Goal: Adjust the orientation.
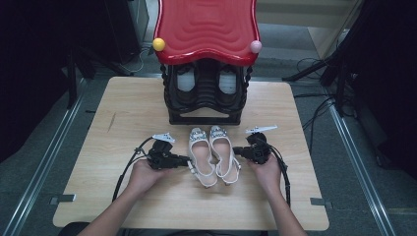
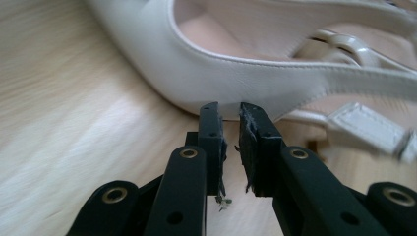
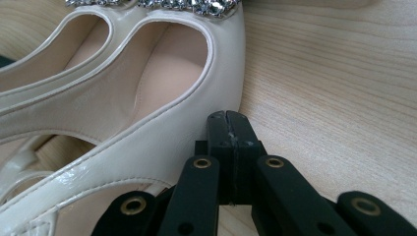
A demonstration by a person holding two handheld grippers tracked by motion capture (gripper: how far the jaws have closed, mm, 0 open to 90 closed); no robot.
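A pair of white slingback shoes with jewelled toes lies side by side at the middle of the wooden table (image 1: 133, 113). My left gripper (image 1: 190, 163) lies level at the outer side of the left shoe (image 1: 201, 158). In the left gripper view its jaws stand a narrow gap apart with nothing between them, and the left gripper (image 2: 230, 111) has its tips right at the shoe's white side wall (image 2: 231, 78). My right gripper (image 1: 236, 151) lies at the outer side of the right shoe (image 1: 224, 153). It is shut, and the right gripper (image 3: 228, 118) rests its tips against that shoe's edge (image 3: 162, 142).
A black shoe rack (image 1: 206, 101) with a red wavy top (image 1: 206, 24) stands at the table's far middle, with white-soled footwear (image 1: 186, 81) inside. A yellow ball (image 1: 158, 44) and a pink ball (image 1: 255, 46) cap its front corners. Cables trail from both grippers toward the near edge.
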